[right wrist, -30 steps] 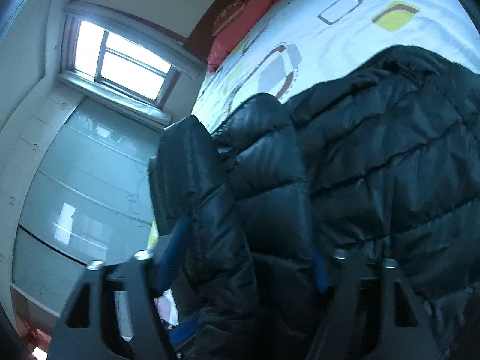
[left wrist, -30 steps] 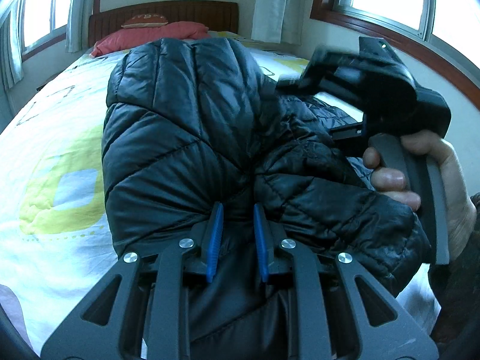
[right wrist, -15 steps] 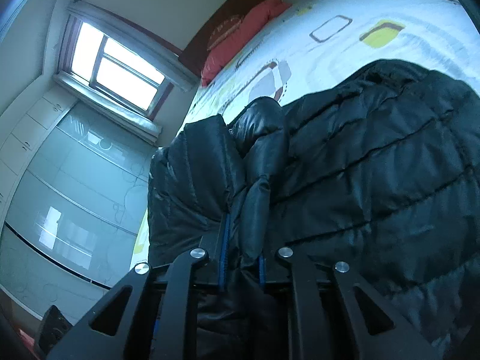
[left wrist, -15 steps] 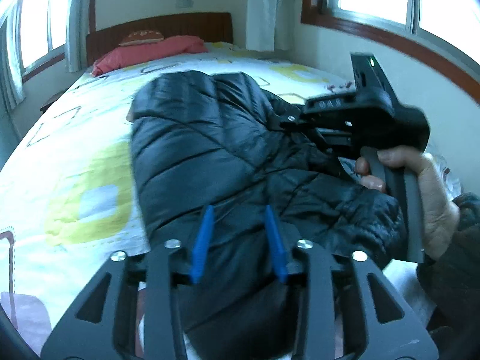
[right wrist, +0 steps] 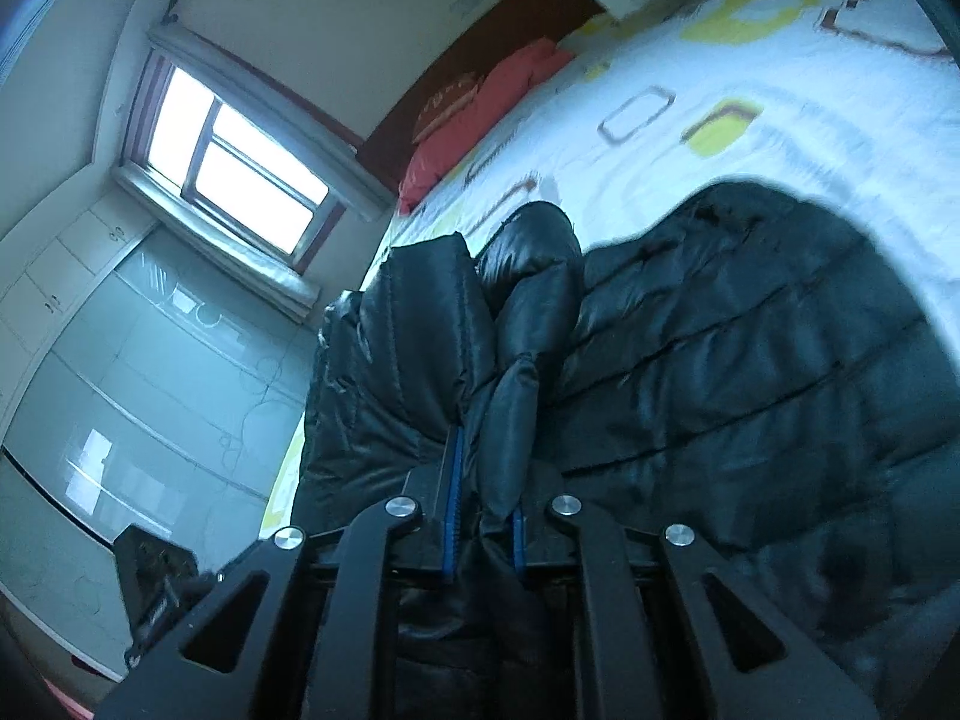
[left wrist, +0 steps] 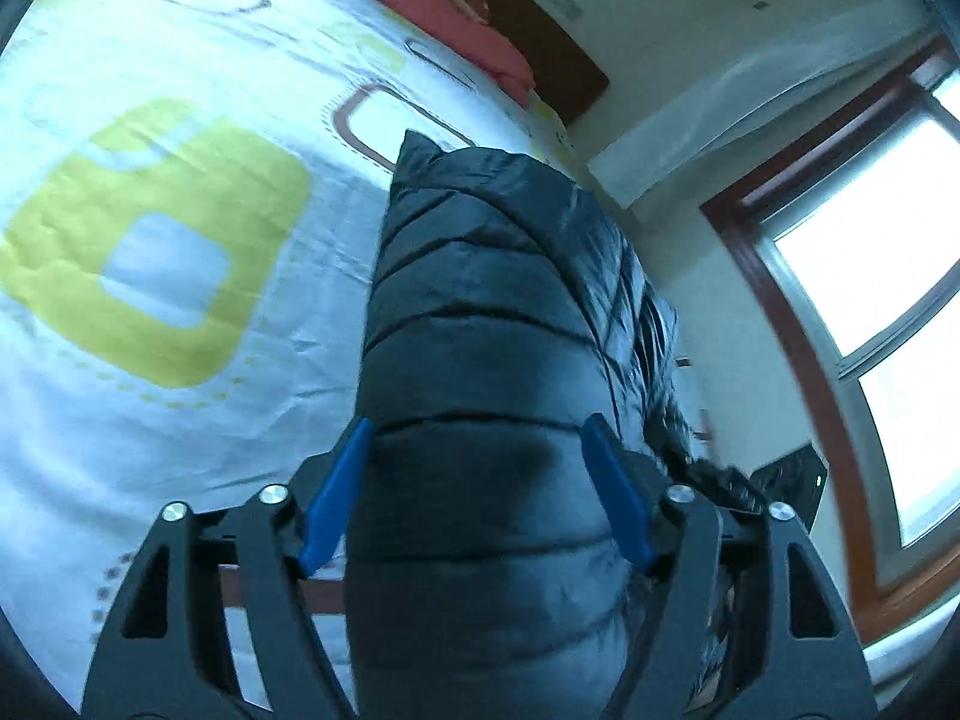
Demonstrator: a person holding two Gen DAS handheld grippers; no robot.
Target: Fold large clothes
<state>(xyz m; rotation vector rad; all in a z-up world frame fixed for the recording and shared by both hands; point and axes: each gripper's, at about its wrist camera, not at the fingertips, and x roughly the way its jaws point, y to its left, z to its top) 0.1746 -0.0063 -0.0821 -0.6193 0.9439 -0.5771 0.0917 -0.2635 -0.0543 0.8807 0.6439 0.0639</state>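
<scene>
My right gripper [right wrist: 483, 516] pinches a puffy fold of the black jacket [right wrist: 750, 372] so it cannot slip. My left gripper [left wrist: 477, 489] is spread wide around another part (not squeezing yet). The jacket lies on the bed [left wrist: 180, 120], ready for folding.

The jacket [left wrist: 492, 360] lies on the bed [left wrist: 180, 360], running between the spread fingers of the left claw [left wrist: 477, 492]. The pillow [left wrist: 438, 12] sits behind it against the headboard [left wrist: 540, 42]. A window [left wrist: 888, 276] stands right.
</scene>
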